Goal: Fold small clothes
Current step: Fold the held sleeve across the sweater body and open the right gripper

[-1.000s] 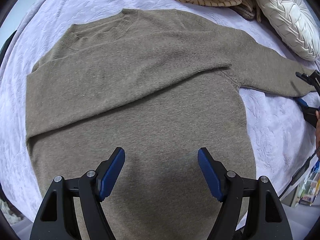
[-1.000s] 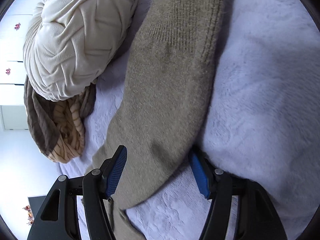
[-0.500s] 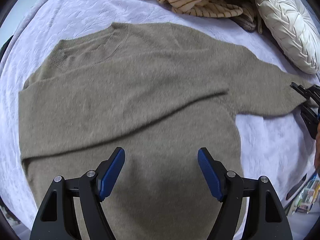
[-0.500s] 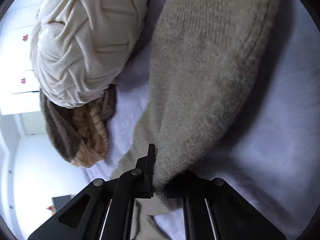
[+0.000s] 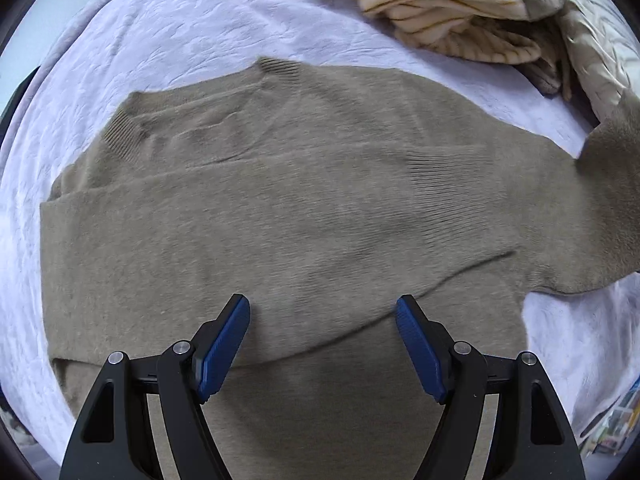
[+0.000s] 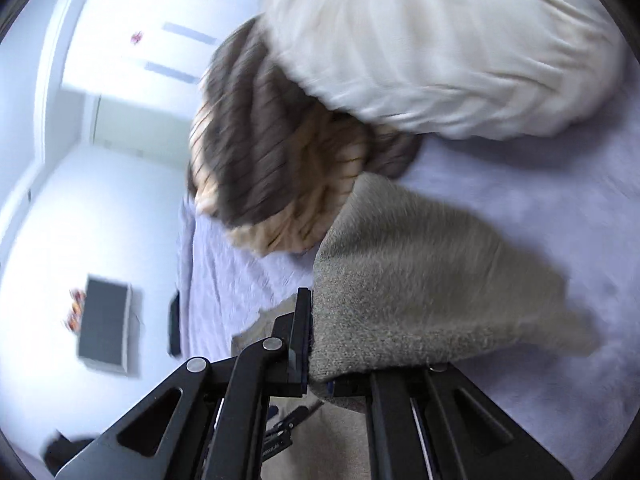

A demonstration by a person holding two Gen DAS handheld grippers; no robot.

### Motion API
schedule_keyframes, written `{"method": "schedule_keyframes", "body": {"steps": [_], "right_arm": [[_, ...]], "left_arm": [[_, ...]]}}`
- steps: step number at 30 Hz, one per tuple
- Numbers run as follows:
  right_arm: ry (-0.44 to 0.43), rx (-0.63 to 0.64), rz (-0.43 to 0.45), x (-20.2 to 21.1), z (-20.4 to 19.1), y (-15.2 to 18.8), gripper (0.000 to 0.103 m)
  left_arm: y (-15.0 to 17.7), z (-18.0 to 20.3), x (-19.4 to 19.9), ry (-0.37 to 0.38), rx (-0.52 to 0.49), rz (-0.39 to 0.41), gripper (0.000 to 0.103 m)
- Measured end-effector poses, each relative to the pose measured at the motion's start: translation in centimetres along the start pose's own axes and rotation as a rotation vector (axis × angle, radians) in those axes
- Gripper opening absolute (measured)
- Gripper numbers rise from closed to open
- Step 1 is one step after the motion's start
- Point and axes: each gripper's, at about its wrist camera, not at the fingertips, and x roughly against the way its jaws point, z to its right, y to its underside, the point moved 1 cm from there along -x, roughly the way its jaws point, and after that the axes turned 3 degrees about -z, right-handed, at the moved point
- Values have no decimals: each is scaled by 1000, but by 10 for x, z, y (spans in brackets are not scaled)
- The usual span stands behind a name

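Observation:
A taupe knit sweater (image 5: 304, 208) lies flat on the lilac bedspread (image 5: 160, 28), neck at the upper left, one sleeve folded across its chest. My left gripper (image 5: 322, 344) is open and empty, just above the sweater's lower body. My right gripper (image 6: 316, 344) is shut on the sweater's other sleeve (image 6: 424, 292), near the cuff, and holds it lifted off the bed. In the left wrist view that lifted sleeve (image 5: 608, 184) rises at the right edge.
A cream round pleated cushion (image 6: 440, 40) and a striped cream-and-brown garment (image 5: 436, 0) lie at the far right of the bed; the garment also shows in the right wrist view (image 6: 272, 168). The bed edge is at the left, with white floor and a dark box (image 6: 104, 324) beyond.
My right gripper closed on the sleeve and lifted it up and inward over the sweater. My left gripper moved slightly forward over the sweater, still open.

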Motion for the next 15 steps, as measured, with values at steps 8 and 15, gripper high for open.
{"method": "schedule_keyframes", "body": {"steps": [8,15], "right_arm": [[146,511,-261,-116,-125,88,6],[205,624,-478,-210,-135,180,6]], "left_arm": [[9,-75,11,-51,100,47,76],[28,-154,-3,-95,259,12,76]]}}
